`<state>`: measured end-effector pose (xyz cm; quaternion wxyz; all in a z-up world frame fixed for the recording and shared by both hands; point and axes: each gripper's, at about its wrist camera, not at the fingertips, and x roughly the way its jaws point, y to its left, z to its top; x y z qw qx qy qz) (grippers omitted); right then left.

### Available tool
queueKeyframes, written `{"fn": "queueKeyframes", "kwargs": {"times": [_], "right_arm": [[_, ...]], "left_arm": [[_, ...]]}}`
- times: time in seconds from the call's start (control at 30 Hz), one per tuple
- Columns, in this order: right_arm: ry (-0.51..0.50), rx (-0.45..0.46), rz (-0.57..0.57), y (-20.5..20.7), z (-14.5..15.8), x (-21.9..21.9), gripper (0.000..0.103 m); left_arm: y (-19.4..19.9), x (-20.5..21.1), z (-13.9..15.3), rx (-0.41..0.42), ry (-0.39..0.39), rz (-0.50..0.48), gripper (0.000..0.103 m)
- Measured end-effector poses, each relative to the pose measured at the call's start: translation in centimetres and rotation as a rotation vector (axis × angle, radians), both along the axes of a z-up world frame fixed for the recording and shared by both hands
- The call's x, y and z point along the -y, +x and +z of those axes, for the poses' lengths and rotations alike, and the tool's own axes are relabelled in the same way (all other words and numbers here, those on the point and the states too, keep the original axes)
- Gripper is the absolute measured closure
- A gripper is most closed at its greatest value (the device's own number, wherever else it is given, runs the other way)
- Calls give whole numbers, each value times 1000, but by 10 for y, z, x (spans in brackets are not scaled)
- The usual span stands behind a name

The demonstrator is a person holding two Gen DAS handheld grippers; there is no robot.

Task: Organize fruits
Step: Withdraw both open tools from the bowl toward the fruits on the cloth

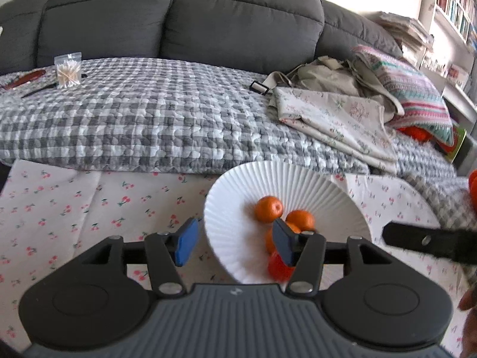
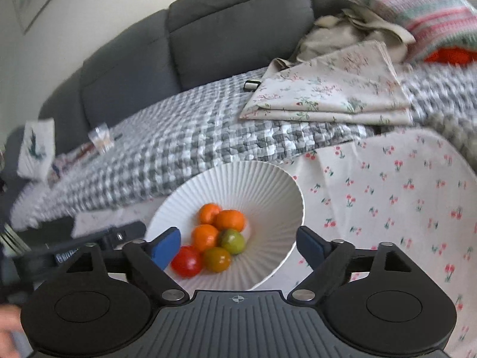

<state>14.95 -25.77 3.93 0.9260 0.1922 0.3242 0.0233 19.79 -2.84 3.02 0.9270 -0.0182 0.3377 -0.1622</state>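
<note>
A white ribbed bowl [image 1: 268,170] [image 2: 238,179] stands on the cherry-print cloth. It holds three oranges [image 2: 229,220] [image 1: 269,208], a red tomato [image 2: 187,261] [image 1: 278,267] and two greenish tomatoes [image 2: 233,241]. My left gripper [image 1: 235,238] is open at the bowl's left side. The rim runs between its blue pads [image 1: 187,238] and neither pad presses on it. My right gripper [image 2: 238,246] is open wide just above the near fruits, holding nothing. A black part of each gripper shows at the edge of the other's view.
Behind the bowl a grey sofa [image 1: 179,24] carries a checked quilt [image 1: 134,119], folded floral cloth [image 1: 334,116], a striped knitted pillow [image 1: 417,89] and a clear box of cotton swabs [image 1: 68,70]. Something orange [image 1: 472,185] shows at the right edge. The cherry-print cloth [image 2: 402,194] stretches right.
</note>
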Motion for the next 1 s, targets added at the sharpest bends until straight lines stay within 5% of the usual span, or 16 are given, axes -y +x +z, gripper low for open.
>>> {"fn": "queueKeyframes", "kwargs": {"times": [0.57, 0.8, 1.0], "right_arm": [[-21, 0, 52, -47, 25, -14, 5], [18, 11, -20, -64, 33, 8, 5], [6, -8, 3, -82, 30, 0, 5]], "left_arm": [[-40, -26, 14, -61, -27, 3, 40], [-61, -36, 13, -85, -37, -5, 39], [-82, -32, 1, -131, 33, -52, 39]]}}
